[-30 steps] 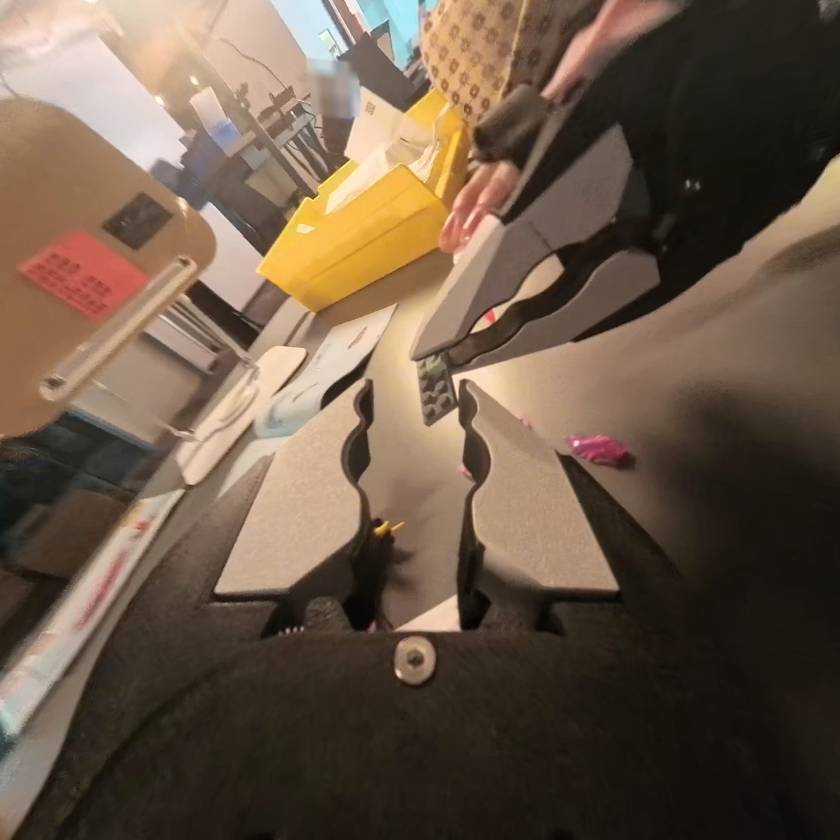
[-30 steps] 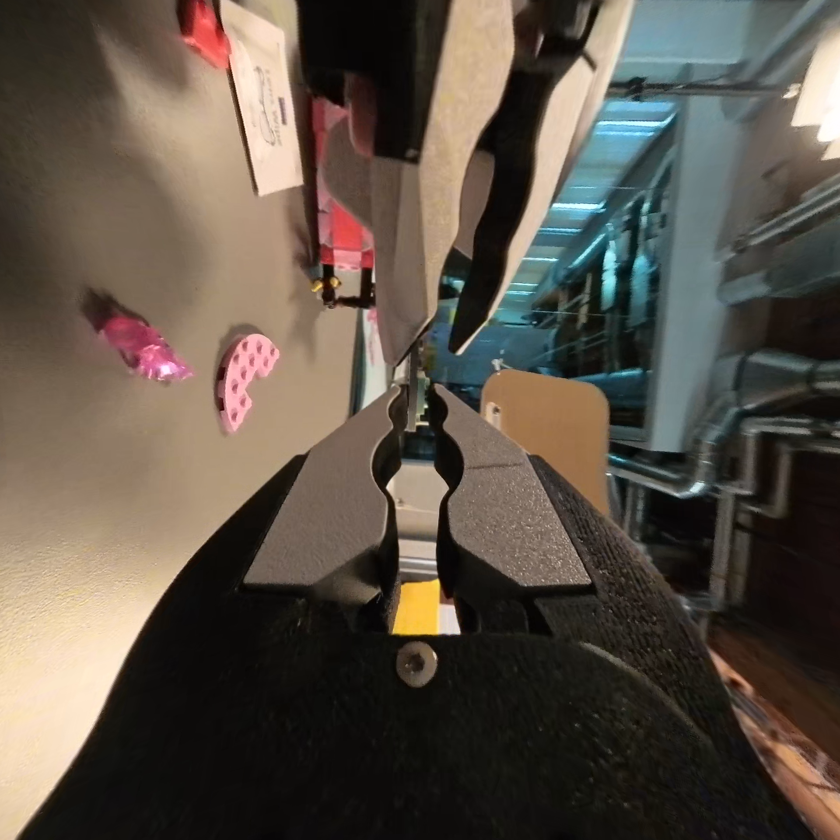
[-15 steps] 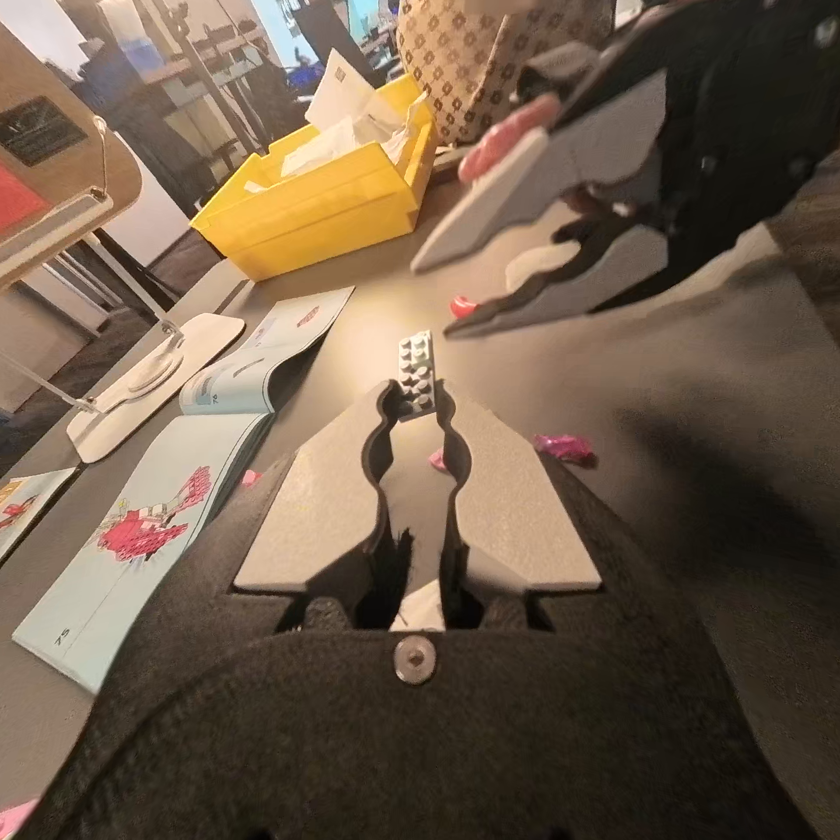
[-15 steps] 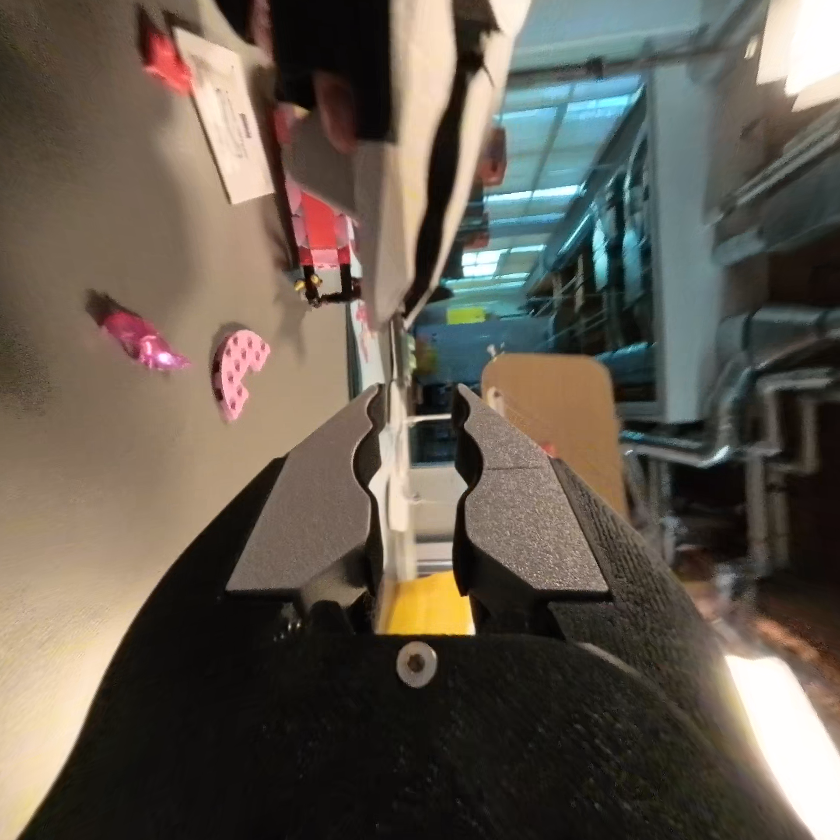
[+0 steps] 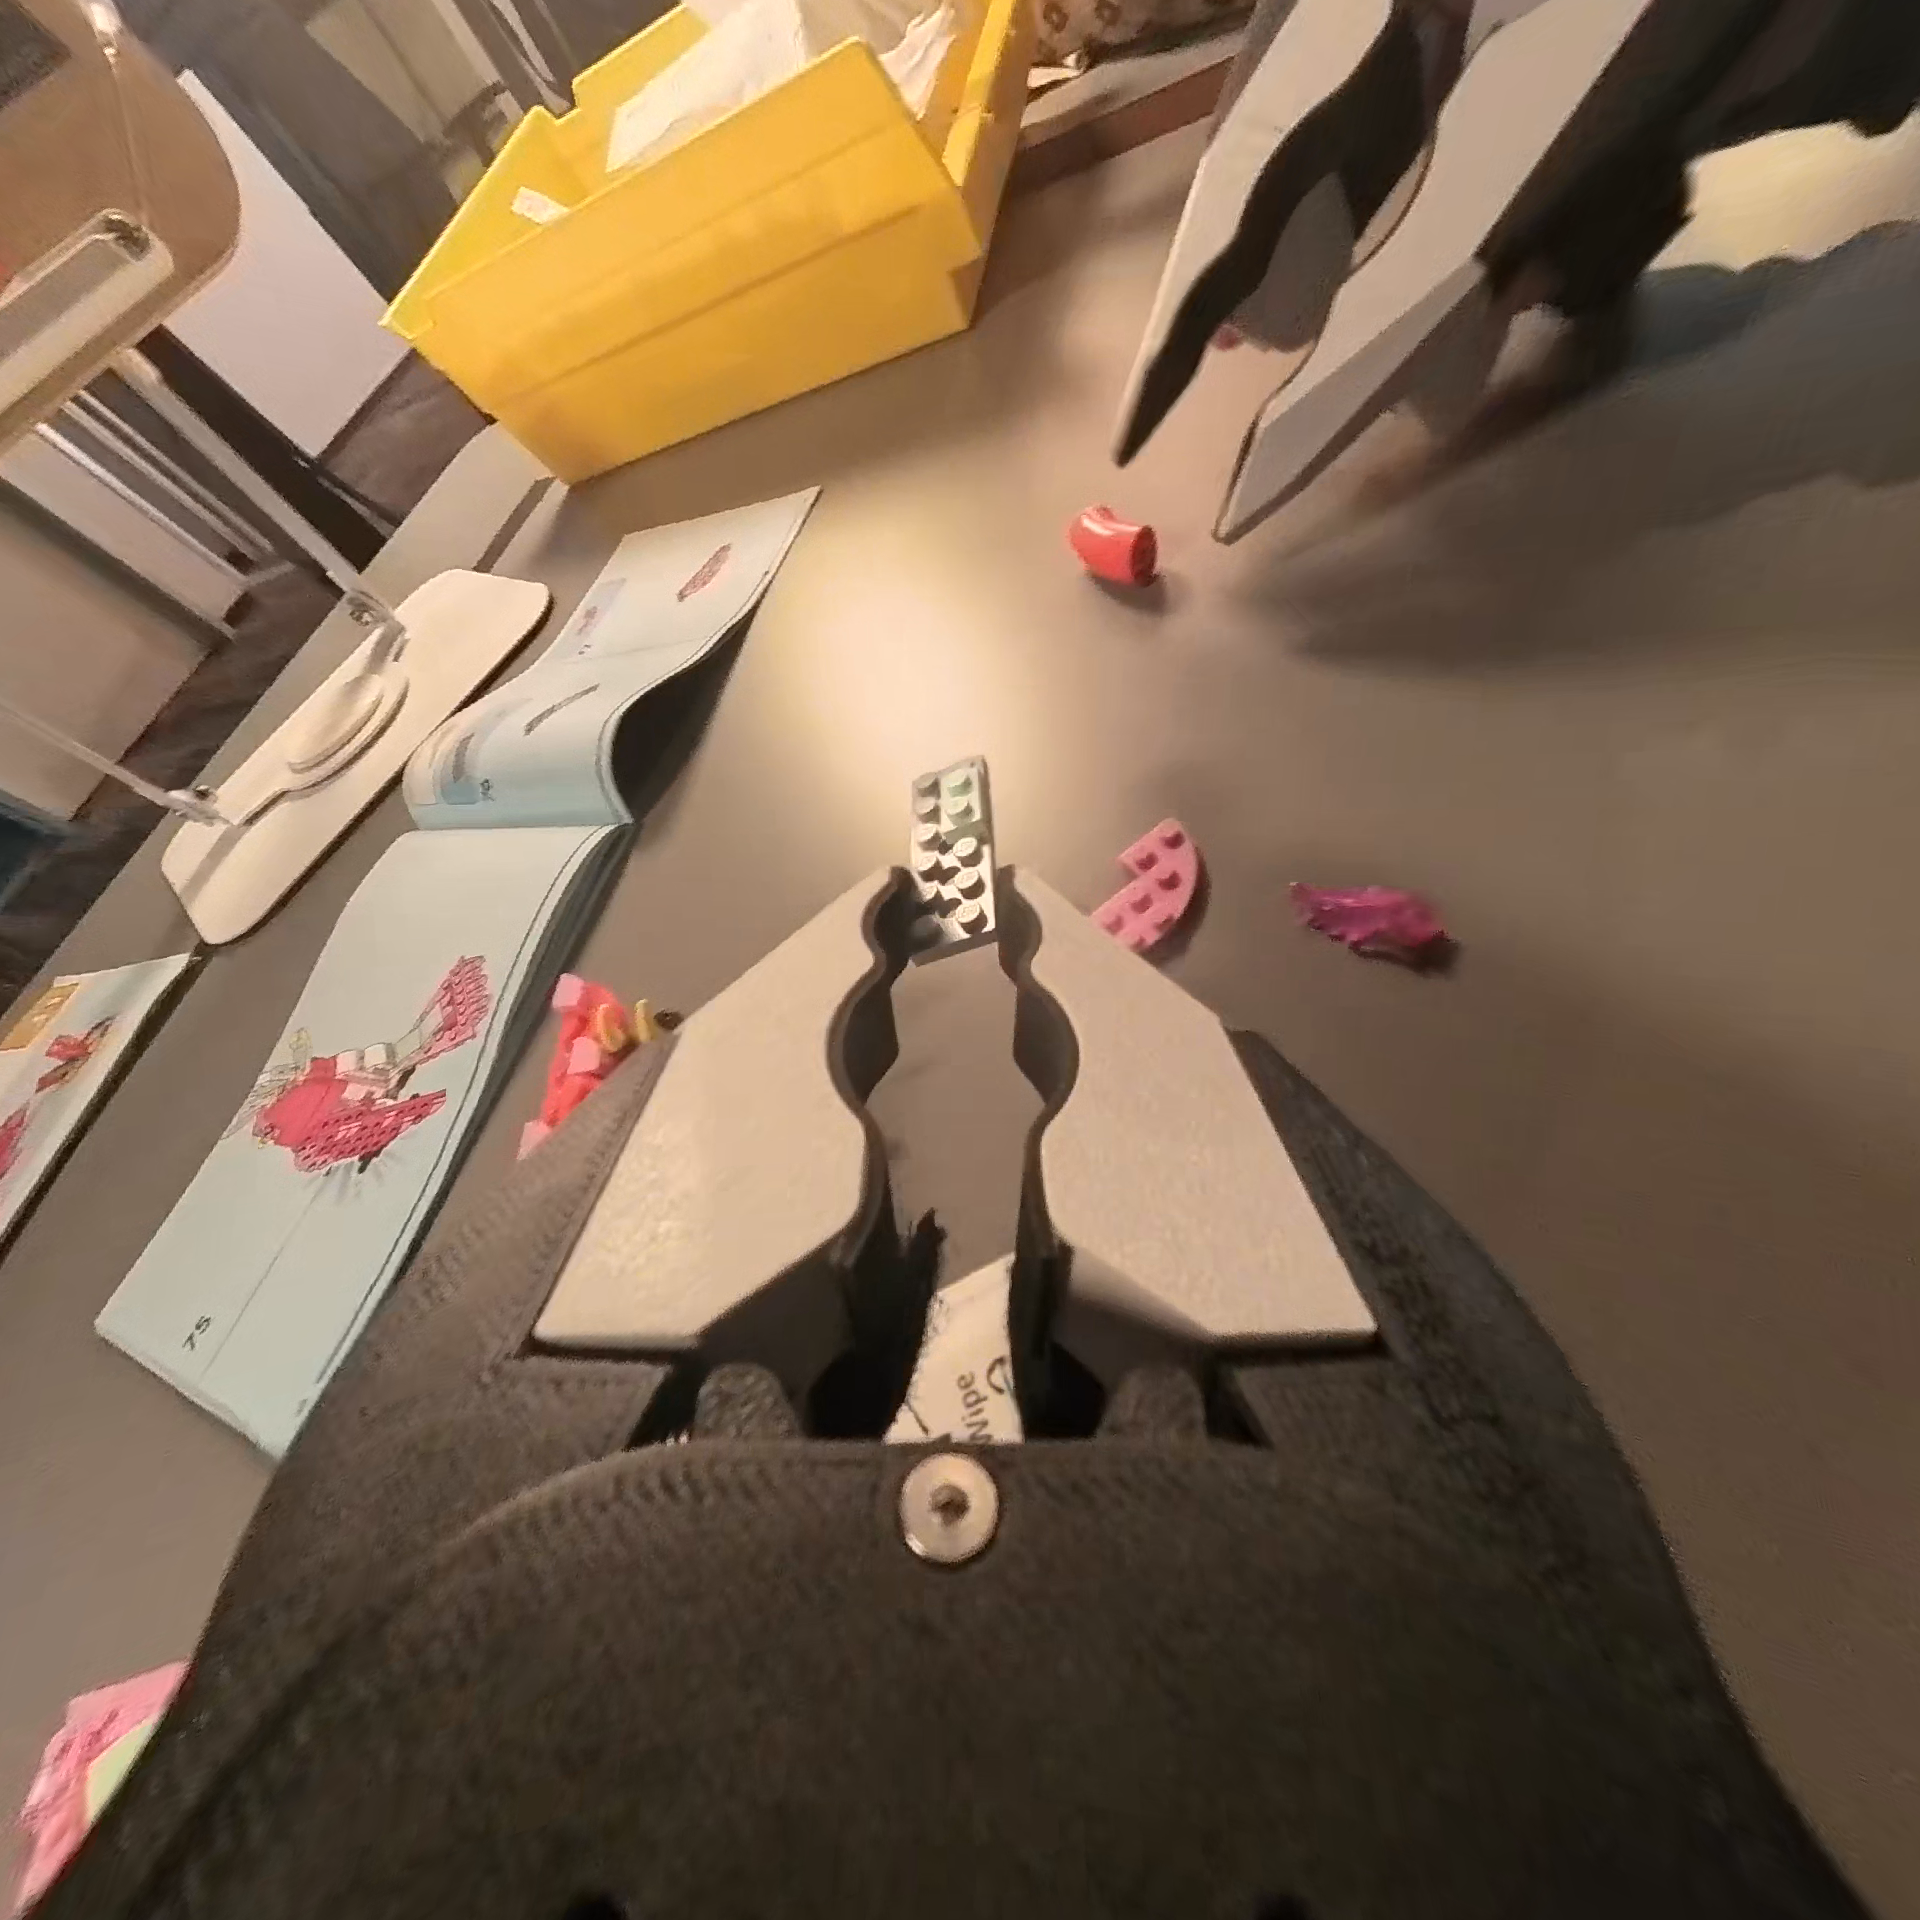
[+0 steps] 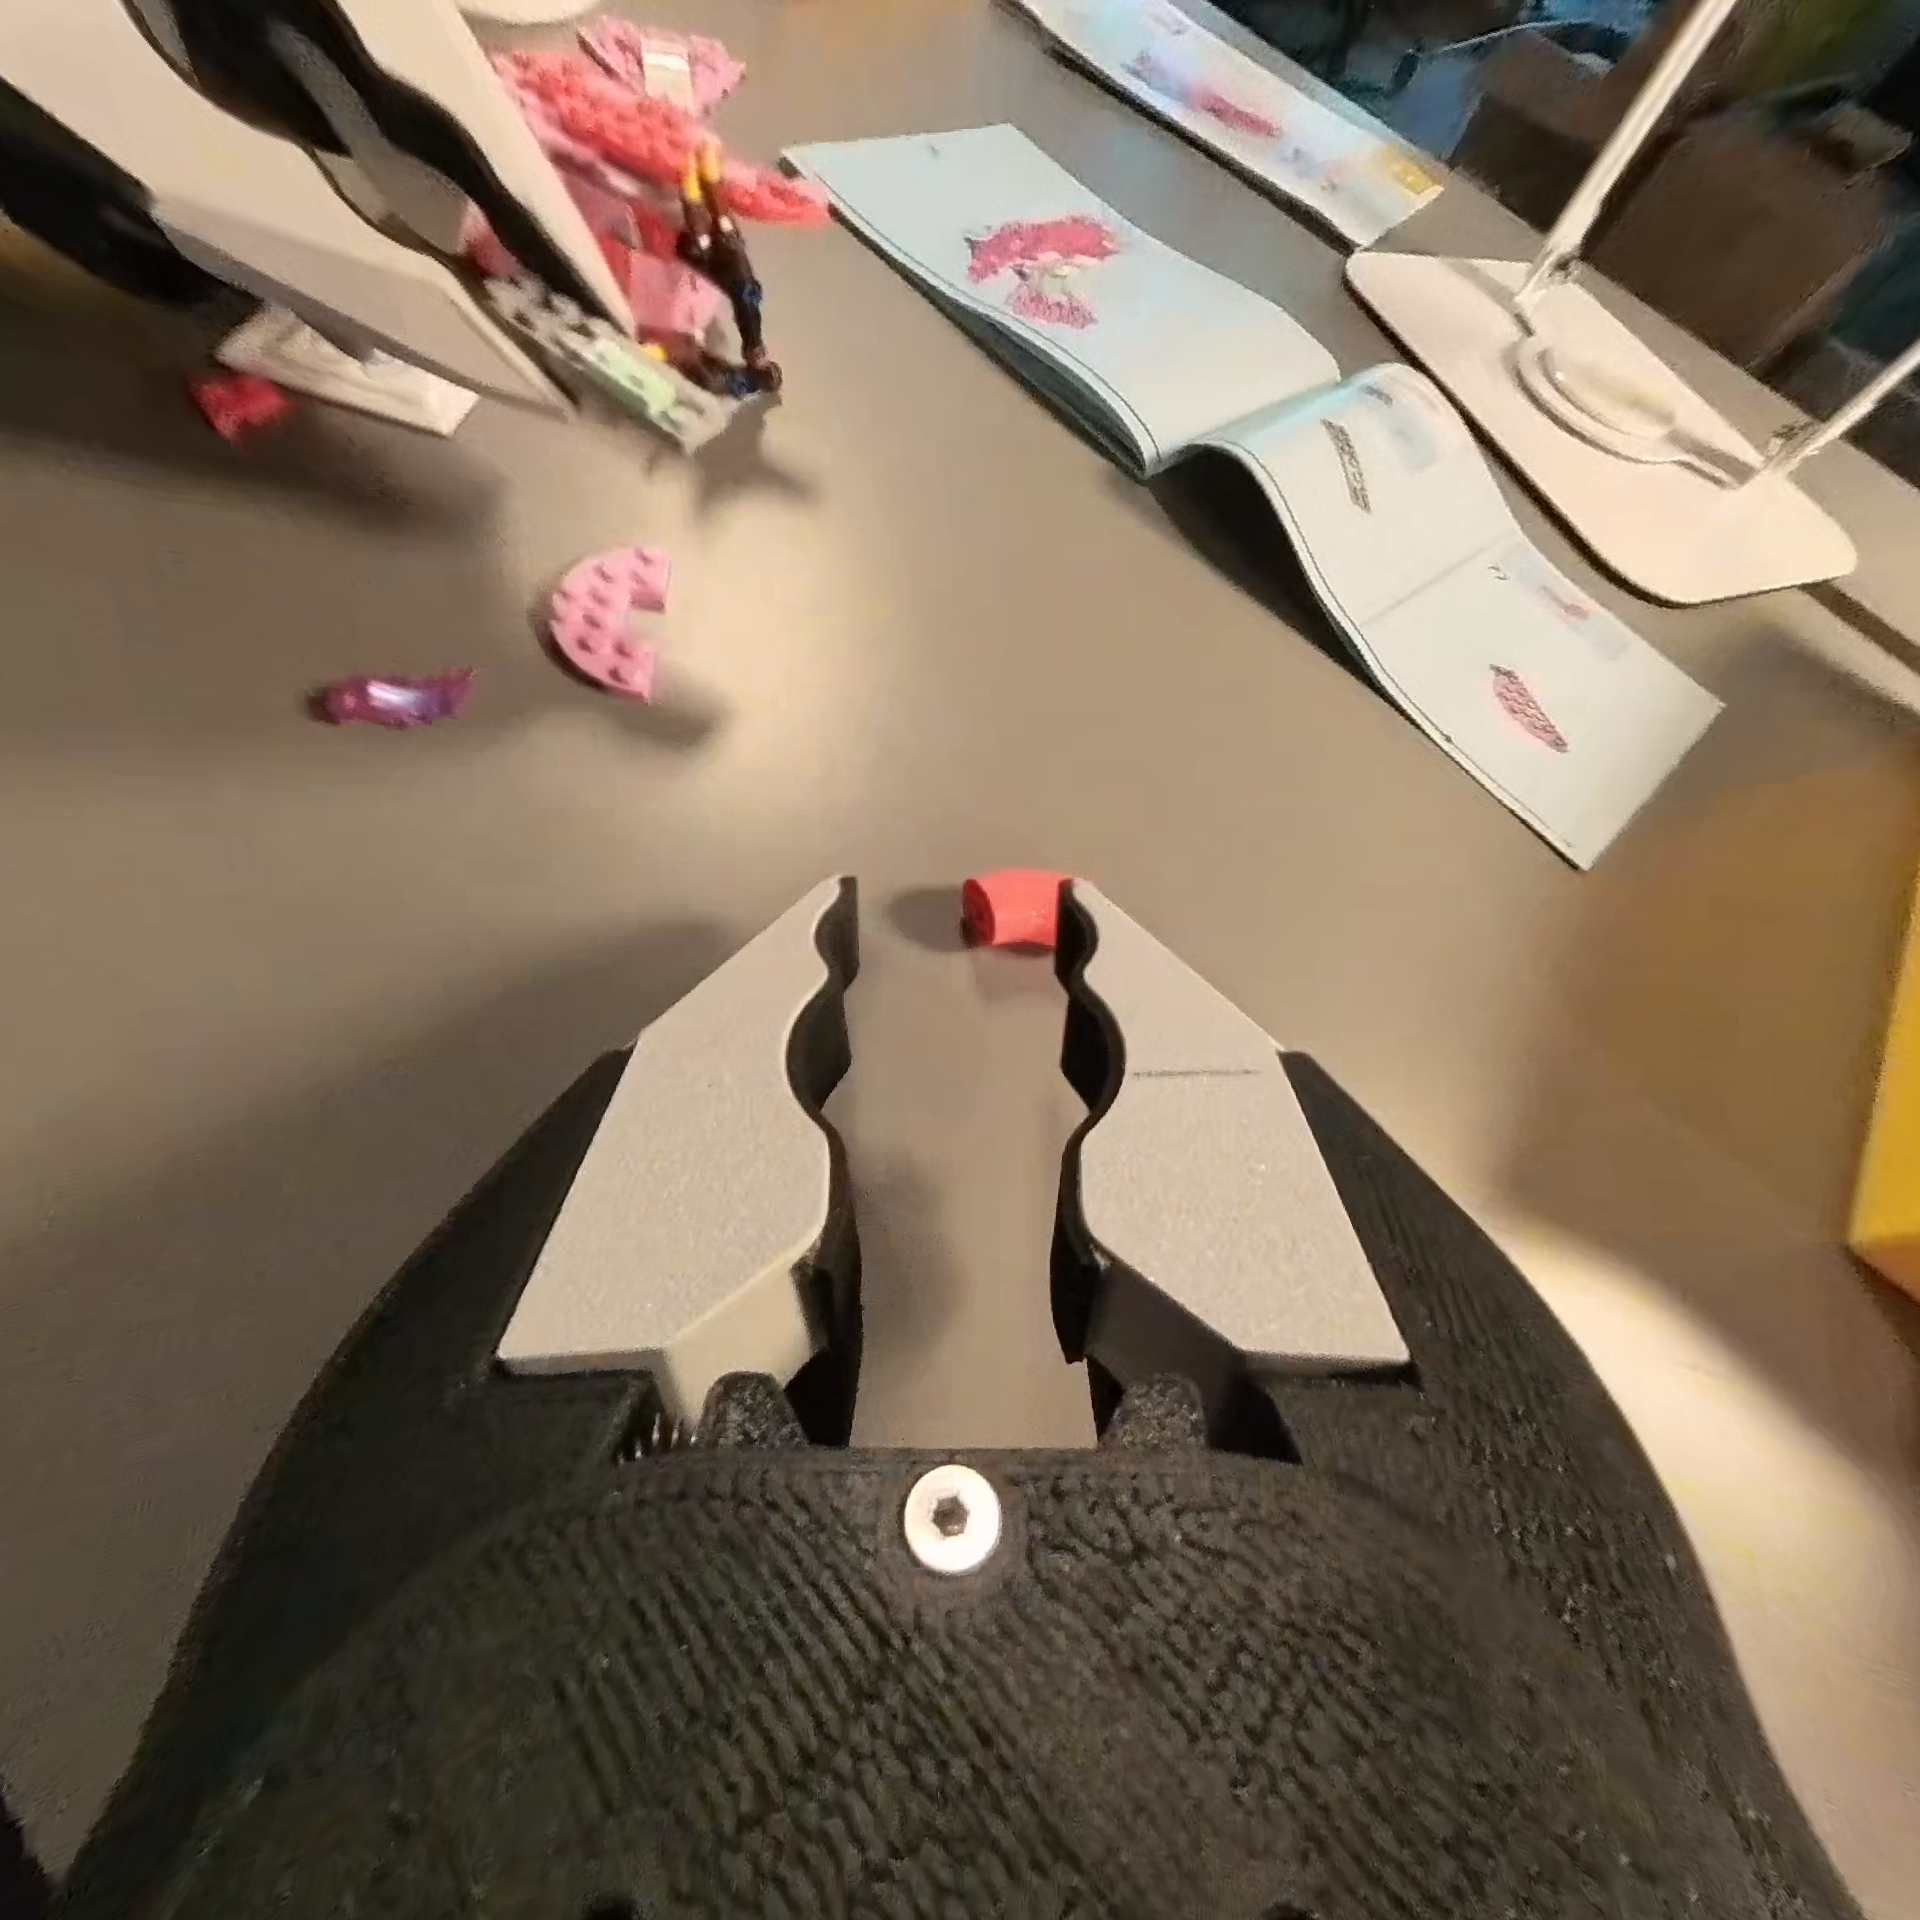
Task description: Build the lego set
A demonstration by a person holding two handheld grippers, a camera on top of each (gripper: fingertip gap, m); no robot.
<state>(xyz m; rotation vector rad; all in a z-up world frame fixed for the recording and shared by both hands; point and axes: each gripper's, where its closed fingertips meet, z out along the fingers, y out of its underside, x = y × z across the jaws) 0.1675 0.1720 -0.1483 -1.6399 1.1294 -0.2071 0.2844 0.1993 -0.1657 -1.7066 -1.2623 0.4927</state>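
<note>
While the left gripper [image 5: 951, 904] pinches a grey studded plate [image 5: 956, 852], the right gripper [image 6: 961, 904] stands open.
A red curved brick [image 6: 1010, 912] lies on the table [image 6: 312, 987] between its fingertips.

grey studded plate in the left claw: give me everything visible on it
The grey studded plate is a thin, narrow plastic building plate, two studs wide, with a pale green piece at its far end. It looks matte and hard. The left claw pinches its near end between both fingertips, so most of it sticks out forward, tilted up and lifted off the table. Nothing else touches it.
</note>
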